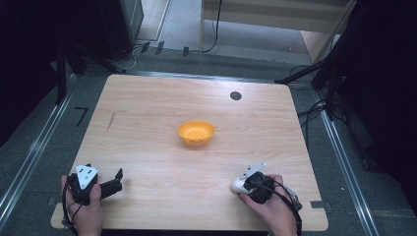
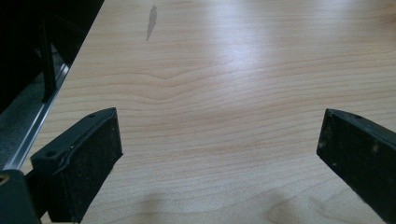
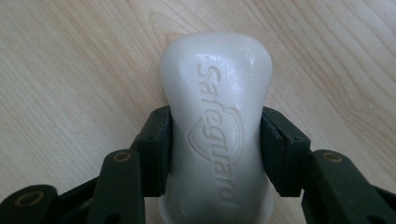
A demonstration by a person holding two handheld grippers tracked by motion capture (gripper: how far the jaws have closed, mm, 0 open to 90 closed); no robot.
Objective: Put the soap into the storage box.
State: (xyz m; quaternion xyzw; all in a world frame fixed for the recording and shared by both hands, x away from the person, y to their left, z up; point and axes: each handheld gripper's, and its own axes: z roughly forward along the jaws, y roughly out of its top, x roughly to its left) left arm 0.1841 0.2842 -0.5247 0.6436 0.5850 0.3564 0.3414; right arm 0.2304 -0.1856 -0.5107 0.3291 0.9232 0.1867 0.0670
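White soap bar (image 3: pixel 217 135), orange bowl (image 1: pixel 196 132), black tongs (image 3: pixel 215 154), pale wood-grain table (image 1: pixel 147 123).

Soft overhead glare on the table (image 2: pixel 243 51); dark, perhaps underexposed surroundings.

Left gripper (image 1: pixel 114 181) sits near the table's near-left corner, jaws spread wide with nothing between them; right gripper (image 1: pixel 239 185), near the near-right corner, is clamped tight.
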